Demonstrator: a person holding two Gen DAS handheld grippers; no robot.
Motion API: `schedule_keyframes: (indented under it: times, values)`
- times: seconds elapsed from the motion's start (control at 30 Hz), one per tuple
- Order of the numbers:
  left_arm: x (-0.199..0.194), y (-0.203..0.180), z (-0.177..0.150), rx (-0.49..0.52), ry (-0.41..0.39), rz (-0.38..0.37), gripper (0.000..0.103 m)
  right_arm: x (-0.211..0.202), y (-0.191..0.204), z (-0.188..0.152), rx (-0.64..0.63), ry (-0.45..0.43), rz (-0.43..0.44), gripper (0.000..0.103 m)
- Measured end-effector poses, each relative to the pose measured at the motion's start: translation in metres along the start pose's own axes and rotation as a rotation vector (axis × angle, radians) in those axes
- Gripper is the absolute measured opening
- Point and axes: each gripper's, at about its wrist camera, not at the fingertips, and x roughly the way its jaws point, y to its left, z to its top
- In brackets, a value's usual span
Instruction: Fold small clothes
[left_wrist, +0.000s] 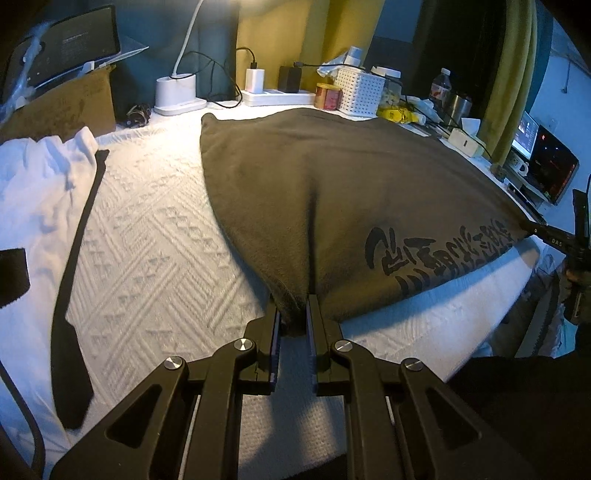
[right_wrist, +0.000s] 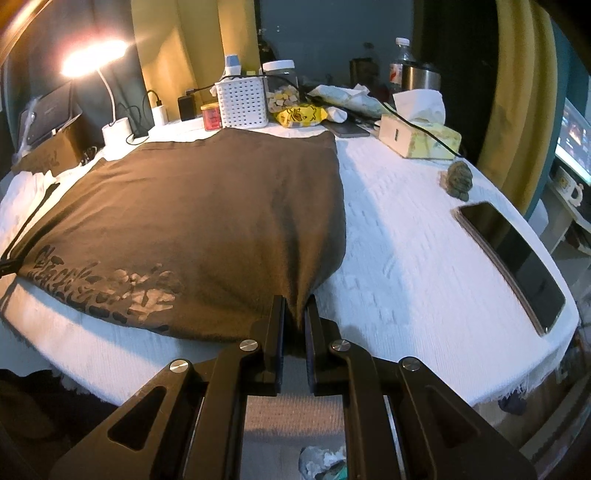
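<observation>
A: Where is the garment?

B: The dark olive T-shirt (left_wrist: 332, 184) lies spread on the surface (left_wrist: 155, 229), which has a white textured cover. The near hem, with the black printed lettering (left_wrist: 443, 254), is at the front edge of the surface.

A: What does the left gripper (left_wrist: 293, 314) do?

B: Its jaws are pressed onto the near left corner of the shirt, and the cloth is bunched between them. A crease runs up the fabric from this place.

A: And the right gripper (right_wrist: 295, 314)?

B: The same at the other near corner. Its jaws pinch a fold of the shirt, and the cloth rises a little toward them.

A: What is beside the shirt?

B: On the left, in the left wrist view, a white garment (left_wrist: 33, 206) with a black strip lies well apart from the shirt. On the right, in the right wrist view, a dark phone (right_wrist: 517, 258) lies near the edge of the surface, and a tissue box (right_wrist: 417, 136) stands farther back. Behind the shirt stand a white perforated basket (right_wrist: 242, 105), a red can (right_wrist: 211, 116) and a lit lamp (right_wrist: 94, 59).
</observation>
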Motion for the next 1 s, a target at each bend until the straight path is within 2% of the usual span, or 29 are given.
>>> schedule_keyframes:
  times: [0.23, 0.33, 0.4, 0.43, 0.5, 0.53, 0.57, 0.63, 0.67, 0.87, 1.0]
  values:
    - [0.000, 0.004, 0.000, -0.036, 0.020, -0.023, 0.012, 0.002, 0.002, -0.006, -0.007, 0.015, 0.001, 0.011]
    - [0.000, 0.007, 0.002, -0.048, 0.039, -0.018, 0.021, 0.002, 0.000, -0.007, 0.015, 0.007, 0.013, 0.011]
    - [-0.001, 0.010, 0.002, -0.061, 0.043, -0.001, 0.039, 0.003, -0.002, -0.007, 0.032, 0.006, 0.021, 0.016]
    - [-0.002, 0.013, 0.003, -0.072, 0.041, 0.009, 0.045, 0.003, -0.003, -0.006, 0.035, 0.006, 0.020, 0.018]
    - [-0.003, 0.017, 0.005, -0.092, 0.032, 0.030, 0.067, 0.004, -0.002, -0.005, 0.026, 0.010, 0.011, 0.021]
    - [-0.005, 0.020, 0.007, -0.103, 0.020, 0.048, 0.070, 0.004, -0.001, -0.004, 0.023, 0.012, 0.002, 0.027]
    - [-0.005, 0.022, 0.009, -0.111, 0.012, 0.064, 0.074, 0.004, -0.001, -0.004, 0.023, 0.013, -0.006, 0.037]
    - [-0.005, 0.027, 0.014, -0.125, 0.002, 0.117, 0.075, 0.006, -0.003, -0.003, 0.031, 0.014, -0.016, 0.045]
    - [-0.004, 0.029, 0.016, -0.129, 0.001, 0.128, 0.075, 0.007, -0.004, -0.002, 0.036, 0.017, -0.014, 0.045]
    - [0.001, 0.033, 0.028, -0.161, -0.024, 0.126, 0.075, 0.011, -0.002, 0.005, 0.037, 0.026, -0.015, 0.045]
    - [0.009, 0.037, 0.038, -0.196, -0.030, 0.094, 0.075, 0.016, -0.003, 0.013, 0.049, 0.030, -0.012, 0.045]
